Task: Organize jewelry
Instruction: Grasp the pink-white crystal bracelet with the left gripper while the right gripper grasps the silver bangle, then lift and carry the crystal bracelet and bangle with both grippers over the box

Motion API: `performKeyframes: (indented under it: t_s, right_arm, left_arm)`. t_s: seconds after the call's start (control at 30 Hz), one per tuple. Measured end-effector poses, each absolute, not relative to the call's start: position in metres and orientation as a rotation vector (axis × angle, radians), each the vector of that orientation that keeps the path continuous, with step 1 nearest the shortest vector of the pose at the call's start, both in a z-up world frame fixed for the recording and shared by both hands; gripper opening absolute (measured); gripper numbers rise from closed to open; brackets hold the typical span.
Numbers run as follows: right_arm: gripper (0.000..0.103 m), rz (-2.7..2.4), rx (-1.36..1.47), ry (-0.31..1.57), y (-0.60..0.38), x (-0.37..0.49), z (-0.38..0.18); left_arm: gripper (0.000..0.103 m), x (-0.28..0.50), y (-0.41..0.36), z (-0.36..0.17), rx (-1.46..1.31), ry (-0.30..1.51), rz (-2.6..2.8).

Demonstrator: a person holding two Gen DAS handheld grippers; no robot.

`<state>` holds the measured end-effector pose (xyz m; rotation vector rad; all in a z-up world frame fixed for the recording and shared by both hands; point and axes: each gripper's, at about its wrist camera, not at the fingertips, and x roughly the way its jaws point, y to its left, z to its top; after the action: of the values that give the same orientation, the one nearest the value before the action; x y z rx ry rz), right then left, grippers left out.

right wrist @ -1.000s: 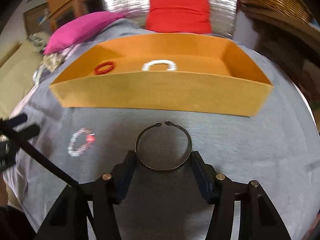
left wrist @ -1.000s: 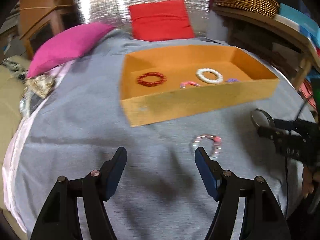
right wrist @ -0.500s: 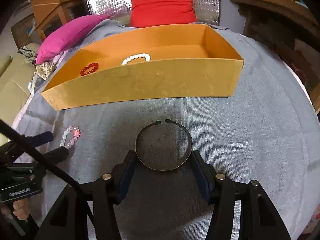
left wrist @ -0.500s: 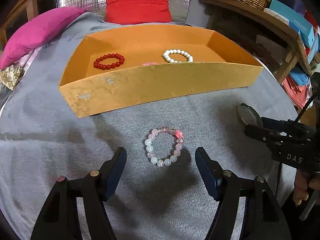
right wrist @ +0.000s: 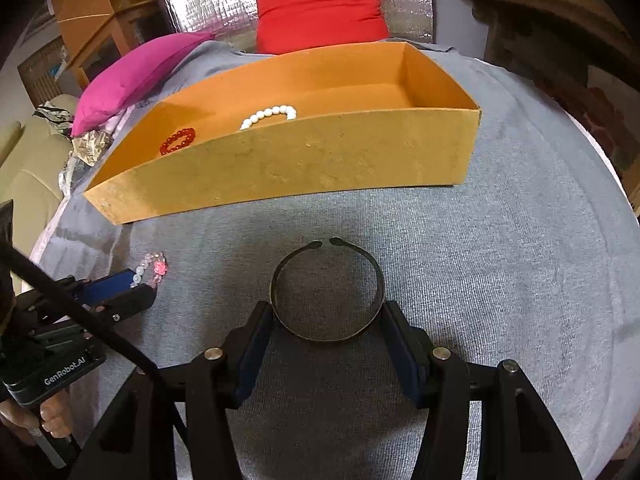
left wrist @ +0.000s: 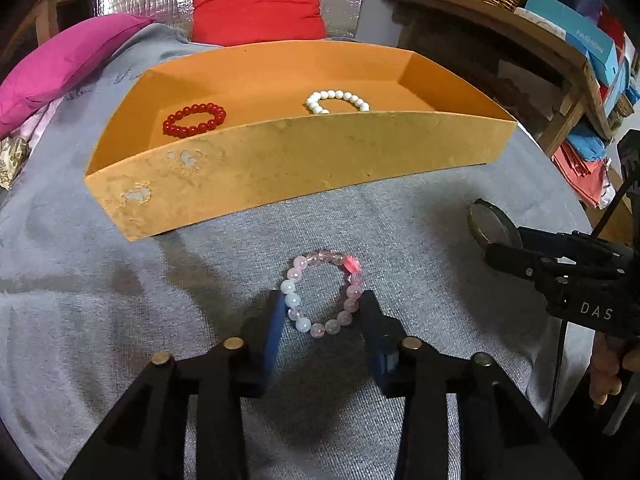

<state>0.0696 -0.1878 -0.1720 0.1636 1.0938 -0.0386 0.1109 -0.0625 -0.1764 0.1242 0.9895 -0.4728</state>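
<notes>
While closing around pink bead bracelet (left wrist: 322, 293) on grey cloth (left wrist: 120, 312), just in front of orange tray (left wrist: 288, 168): left gripper (left wrist: 323, 309), fingers (left wrist: 276, 320) narrowing, pads at or almost at beads on either side, firm press not clear. Right of that, also in front of tray: right gripper (right wrist: 327, 320), fingers half apart, pads pressed on both sides of dark open metal bangle (right wrist: 327, 290), its gap turned toward tray. Inside tray, toward its left end: red bead bracelet (left wrist: 194, 120); near middle: white bead bracelet (left wrist: 337, 101), partly hidden by front wall. Behind tray: red cushion (left wrist: 256, 2), magenta cushion (left wrist: 68, 60) further left
</notes>
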Motion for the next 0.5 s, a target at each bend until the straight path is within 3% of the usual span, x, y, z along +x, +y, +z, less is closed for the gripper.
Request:
performKeyframes:
  t_s: [0.17,0.23,0.27,0.3,0.5]
  right_arm:
    - [0.059,-0.041,0.157,1.094,-0.187,0.070,-0.173]
    - [0.059,-0.042,0.156,1.093,-0.187,0.070,-0.173]
    - [0.059,-0.040,0.156,1.092,-0.187,0.071,-0.173]
    - [0.059,-0.040,0.156,1.091,-0.188,0.070,-0.173]
    - [0.059,-0.045,0.159,1.088,-0.187,0.069,-0.173]
  left_arm:
    - [0.041,0.108,-0.067,-0.178,0.141,0.972,-0.464]
    - [0.033,0.108,-0.065,-0.178,0.134,0.969,-0.459]
    - [0.021,0.108,-0.065,-0.177,0.131,0.969,-0.456]
    - [0.017,0.110,-0.063,-0.178,0.124,0.970,-0.453]
    - [0.015,0.110,-0.056,-0.176,0.089,0.973,-0.458]
